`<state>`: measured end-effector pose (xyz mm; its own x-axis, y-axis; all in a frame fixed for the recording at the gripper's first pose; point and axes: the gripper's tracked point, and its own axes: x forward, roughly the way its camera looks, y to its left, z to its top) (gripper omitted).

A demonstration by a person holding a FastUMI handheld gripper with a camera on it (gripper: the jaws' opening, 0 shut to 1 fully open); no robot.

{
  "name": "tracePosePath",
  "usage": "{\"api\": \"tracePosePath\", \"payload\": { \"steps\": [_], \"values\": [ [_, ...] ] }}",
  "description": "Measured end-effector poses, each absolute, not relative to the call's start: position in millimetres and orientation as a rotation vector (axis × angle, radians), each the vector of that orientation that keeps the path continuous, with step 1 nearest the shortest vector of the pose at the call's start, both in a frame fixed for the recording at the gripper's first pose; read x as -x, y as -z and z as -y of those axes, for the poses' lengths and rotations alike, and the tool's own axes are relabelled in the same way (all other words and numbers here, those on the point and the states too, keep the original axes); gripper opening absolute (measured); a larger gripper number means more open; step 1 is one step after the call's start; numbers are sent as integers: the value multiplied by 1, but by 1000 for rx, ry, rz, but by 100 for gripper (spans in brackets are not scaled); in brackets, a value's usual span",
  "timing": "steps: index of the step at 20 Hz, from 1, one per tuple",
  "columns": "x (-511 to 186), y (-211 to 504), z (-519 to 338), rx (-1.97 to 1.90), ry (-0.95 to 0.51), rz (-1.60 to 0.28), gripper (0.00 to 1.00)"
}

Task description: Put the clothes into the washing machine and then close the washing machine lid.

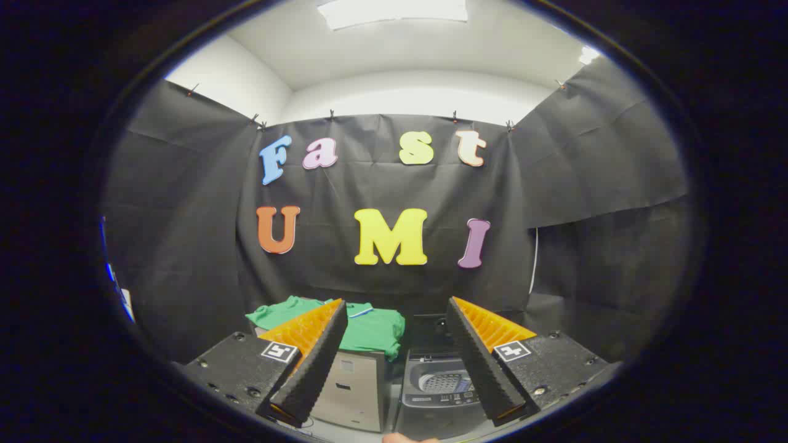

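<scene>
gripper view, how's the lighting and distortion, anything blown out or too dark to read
Gripper view: the ceiling light panel is blown out to plain white; fisheye bends the wall edges strongly. The green clothes on the box read clearly, the washing machine drum is dim but visible. The gripper is open, its fingers sharp and holding nothing.

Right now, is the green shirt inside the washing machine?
No, the folded green shirt lies on a box beside the open washing machine, beyond the open tongs.
</scene>
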<state>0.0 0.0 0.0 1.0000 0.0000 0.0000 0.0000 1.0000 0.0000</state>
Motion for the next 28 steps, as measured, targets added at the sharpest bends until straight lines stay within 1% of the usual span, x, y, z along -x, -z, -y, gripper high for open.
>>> {"api": "tracePosePath", "payload": {
  "steps": [7, 15, 19, 22, 28],
  "values": [
    [-3, 7, 16, -14, 76, -22, 100],
    [-19, 8, -7, -36, 93, -32, 100],
    [-37, 8, -28, -48, 82, -49, 100],
    [-56, 10, -49, -65, 47, -84, 100],
    [-120, 19, -81, -81, -25, -176, 100]
  ]
}}
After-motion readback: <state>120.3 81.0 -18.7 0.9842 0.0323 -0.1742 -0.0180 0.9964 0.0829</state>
